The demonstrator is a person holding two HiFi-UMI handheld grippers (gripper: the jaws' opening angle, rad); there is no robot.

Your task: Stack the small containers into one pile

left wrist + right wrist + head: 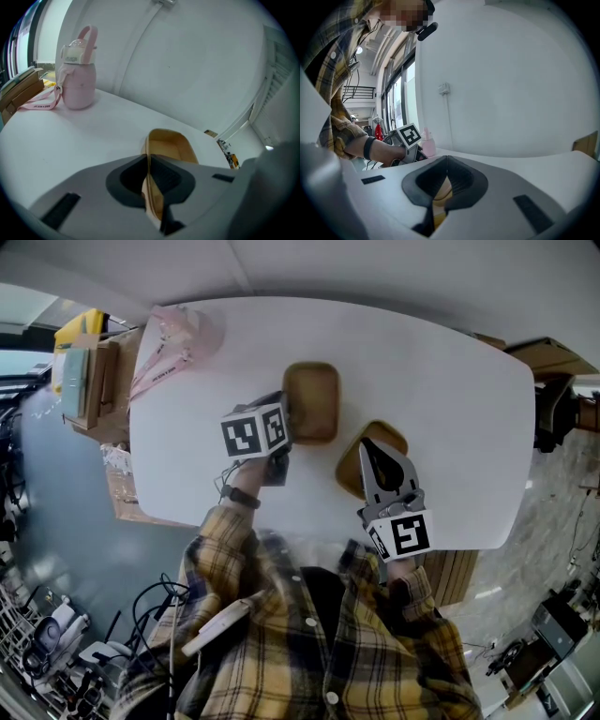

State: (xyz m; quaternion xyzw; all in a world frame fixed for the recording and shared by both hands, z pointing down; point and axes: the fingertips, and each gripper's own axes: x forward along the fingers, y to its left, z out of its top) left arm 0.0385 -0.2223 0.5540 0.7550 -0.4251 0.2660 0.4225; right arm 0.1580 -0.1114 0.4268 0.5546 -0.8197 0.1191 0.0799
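- The left gripper [287, 427] has its jaws pinched shut on the near rim wall of a wooden tray-shaped container [311, 401], which sits mid-table.
- The right gripper [371, 454] is clamped narrow on the thin rim of a second wooden container [349, 474], closer to the near table edge.
- A strip of bare white table [450, 409] separates the two containers, which do not touch.
- There is wide open tabletop to the right.
- A pink water bottle [77, 86] stands well apart near the far left corner.
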